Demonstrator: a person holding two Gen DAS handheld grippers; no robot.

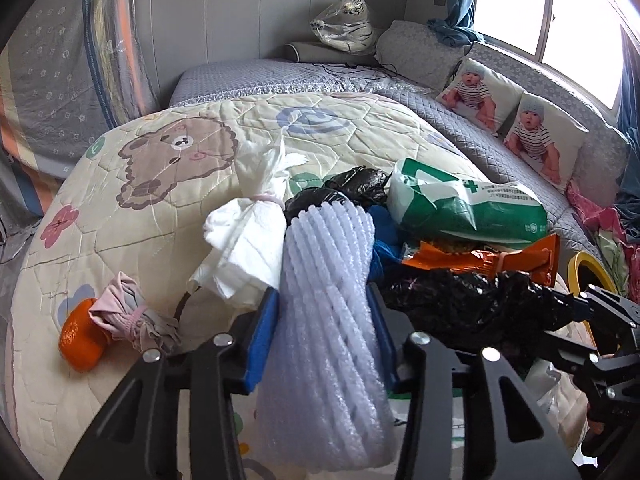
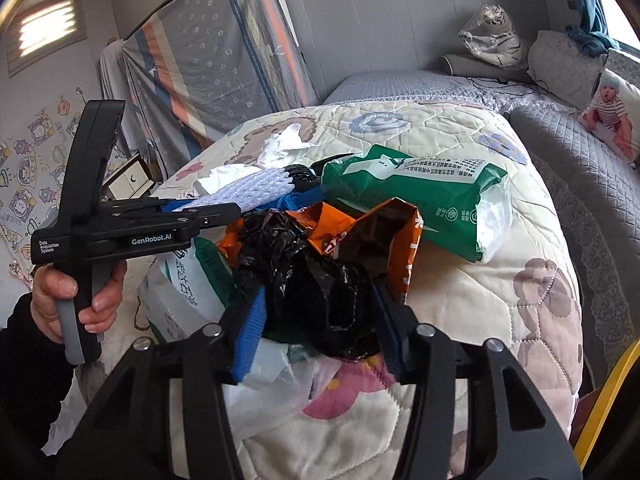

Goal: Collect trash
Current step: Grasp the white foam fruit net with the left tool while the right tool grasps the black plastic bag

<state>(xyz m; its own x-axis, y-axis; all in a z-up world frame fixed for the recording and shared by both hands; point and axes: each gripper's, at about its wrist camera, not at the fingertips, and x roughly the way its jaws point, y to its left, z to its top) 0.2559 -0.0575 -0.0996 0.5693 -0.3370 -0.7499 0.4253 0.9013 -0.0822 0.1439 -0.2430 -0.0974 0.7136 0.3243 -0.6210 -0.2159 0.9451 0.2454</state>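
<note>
Gripping the ribbed white foam sleeve between its blue pads, the left tool holds it upright, probably to carry it off the cartoon-print bed quilt. The right tool pinches a crumpled black plastic bag. Other trash lies at 1 o'clock: a green-and-white plastic package and an orange foil wrapper. The yellow-rimmed bin at 3 o'clock is likely the goal.

The ribbed white foam sleeve hides the blue item behind it. A crumpled black plastic bag covers the near part of the orange foil snack wrapper. The yellow-rimmed bin is cut off at the right.
</note>
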